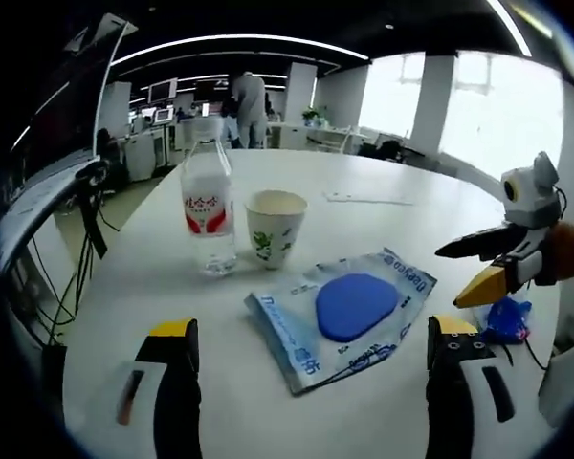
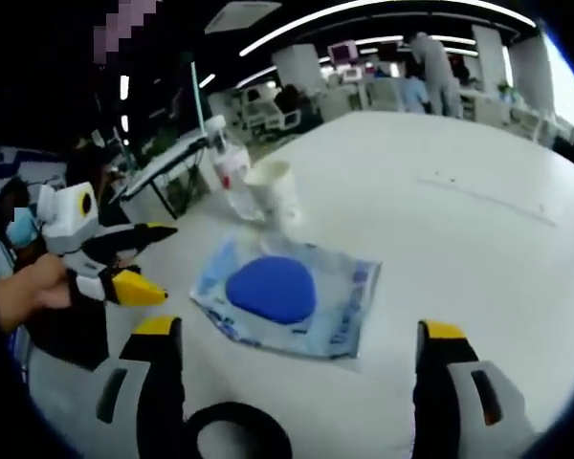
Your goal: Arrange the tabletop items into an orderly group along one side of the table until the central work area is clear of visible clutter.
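Both hand-held grippers, left (image 1: 311, 368) and right (image 2: 301, 368), stand released over the light, floppy, slippery packet (image 1: 340, 311), probably best pinched at an edge.

bottle (image 1: 208, 206) left of, beside cup (image 1: 275, 226) | packet (image 1: 344, 311) in front | all on table (image 1: 383, 225)

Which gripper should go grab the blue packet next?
Probably the left gripper. Its open jaws already frame the blue packet, which lies flat just ahead. The right gripper is open too and faces the packet, so it is close.
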A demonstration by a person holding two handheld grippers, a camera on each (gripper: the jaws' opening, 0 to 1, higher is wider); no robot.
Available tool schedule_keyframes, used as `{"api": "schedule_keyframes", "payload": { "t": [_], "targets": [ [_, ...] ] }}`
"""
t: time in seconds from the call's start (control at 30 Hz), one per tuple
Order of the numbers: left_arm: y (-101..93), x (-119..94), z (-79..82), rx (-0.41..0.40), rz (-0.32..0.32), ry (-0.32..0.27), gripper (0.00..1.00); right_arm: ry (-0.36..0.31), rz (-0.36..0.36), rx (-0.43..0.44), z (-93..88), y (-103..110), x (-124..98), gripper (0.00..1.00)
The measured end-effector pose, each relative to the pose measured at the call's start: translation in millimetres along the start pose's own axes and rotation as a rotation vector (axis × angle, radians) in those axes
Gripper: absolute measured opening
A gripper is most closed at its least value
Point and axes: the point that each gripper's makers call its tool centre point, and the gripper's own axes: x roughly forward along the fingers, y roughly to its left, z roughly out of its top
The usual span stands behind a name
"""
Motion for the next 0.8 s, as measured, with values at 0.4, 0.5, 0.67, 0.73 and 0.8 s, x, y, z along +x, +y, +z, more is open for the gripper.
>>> {"api": "schedule_keyframes", "payload": {
  "t": [0.4, 0.5, 0.67, 0.73, 0.8],
  "targets": [
    [8.9, 6, -8.1, 0.0, 0.017, 0.032, 0.99, 0.031, 0.01, 0.025, 11.1, -13, 21, 0.95],
    [11.4, 7, -8.5, -0.013, 0.035, 0.025, 0.99, 0.049, 0.019, 0.044, 9.8, -14, 24, 0.84],
    [11.0, 13, -14.1, -0.034, 0.041, 0.035, 0.99, 0.081, 0.017, 0.049, 1.7, -15, 29, 0.81],
    [9.8, 16, -15.6, -0.047, 0.035, 0.038, 0.99, 0.089, 0.011, 0.054, -1.1, -18, 30, 0.81],
    [8.7, 16, -14.4, -0.049, 0.036, 0.033, 0.99, 0.093, 0.013, 0.077, -2.4, -19, 31, 0.79]
  ]
}}
